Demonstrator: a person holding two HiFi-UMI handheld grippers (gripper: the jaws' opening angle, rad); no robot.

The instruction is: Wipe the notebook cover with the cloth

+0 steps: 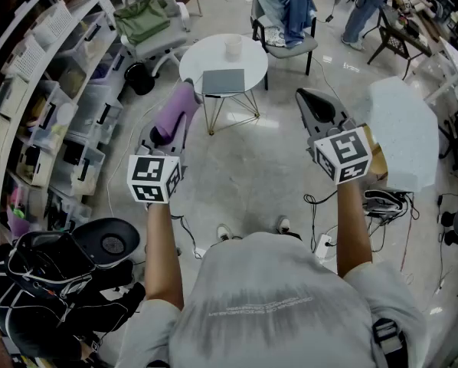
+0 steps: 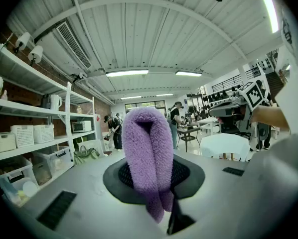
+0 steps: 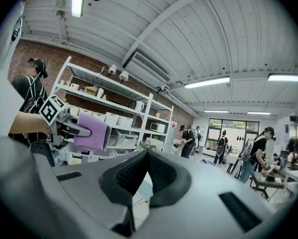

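Pinching the cloth in my left gripper, my right gripper pressed together and empty, I'm well apart from the notebook. I should land the cloth flat on its cover and stroke lightly.

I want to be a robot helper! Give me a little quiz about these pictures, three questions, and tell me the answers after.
1. True or false: the purple cloth is pinched in the left tongs.
2. Pick one: what stands on the round table along with the notebook? A) a bottle B) a white cup C) a banana
3. Fill the gap: the right tongs are shut and hold ____.

Key: 1 true. 2 B. 3 nothing.
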